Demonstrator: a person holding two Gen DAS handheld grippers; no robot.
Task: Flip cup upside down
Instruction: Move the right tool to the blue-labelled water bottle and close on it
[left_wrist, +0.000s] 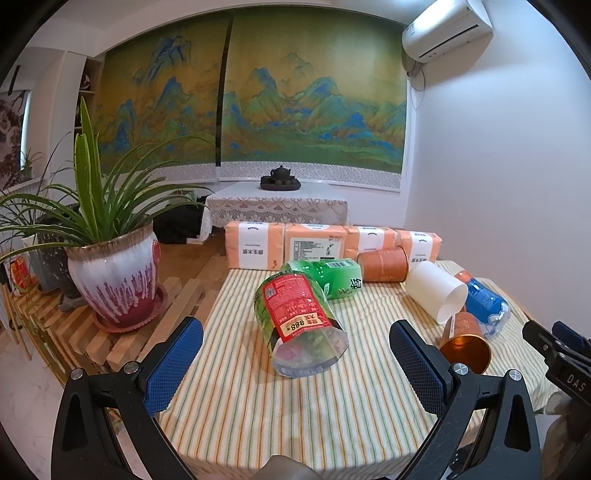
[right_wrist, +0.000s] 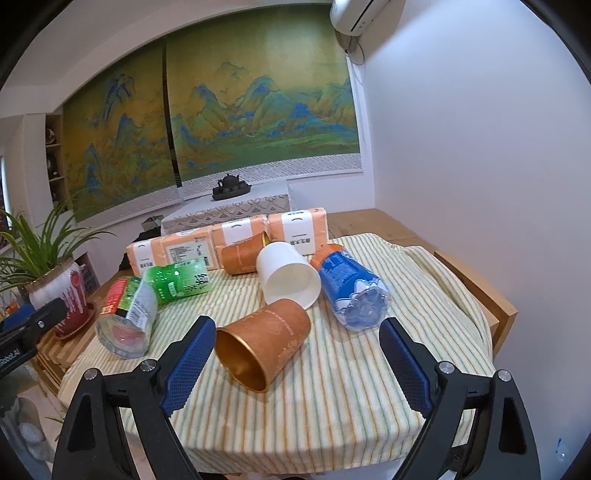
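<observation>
Striped cloth (right_wrist: 332, 406) spread over the table, six cups scattered on it, all tipped on their sides.

Nearest the right gripper (right_wrist: 297, 354): orange cup (right_wrist: 264, 343), lying with its gold-lined mouth turned toward the camera, sitting between the two blue pads but closer to the left one, not touched by either. Fingers spread wide, nothing held. Gripper low over the near edge of the cloth, pointed across the table toward the wall.

Ahead of the left gripper (left_wrist: 295, 354): red-labelled cup (left_wrist: 299, 317), on its side, crumpled open mouth facing the camera, lying between and just beyond the pads, clear of both. Fingers likewise wide apart and empty, hovering over the near edge of the cloth. Same orange cup (left_wrist: 467, 343) just right of this gripper's right finger.

Farther back: white cup (right_wrist: 288, 278) resting against the orange one's base; blue cup (right_wrist: 351, 288) beside it to the right; green cup (right_wrist: 177, 282) to the left, behind the red-labelled cup (right_wrist: 125, 321); second orange cup (right_wrist: 242, 254) behind the white one. Row of orange tissue packs (right_wrist: 229, 240) along the far edge.

Left of the table, a potted plant (left_wrist: 110, 258) on a slatted wooden rack. Beyond, a dark teapot set (left_wrist: 280, 179) on a lace-covered stand below a landscape mural (left_wrist: 258, 96). Air conditioner (left_wrist: 447, 29) high on the wall.
</observation>
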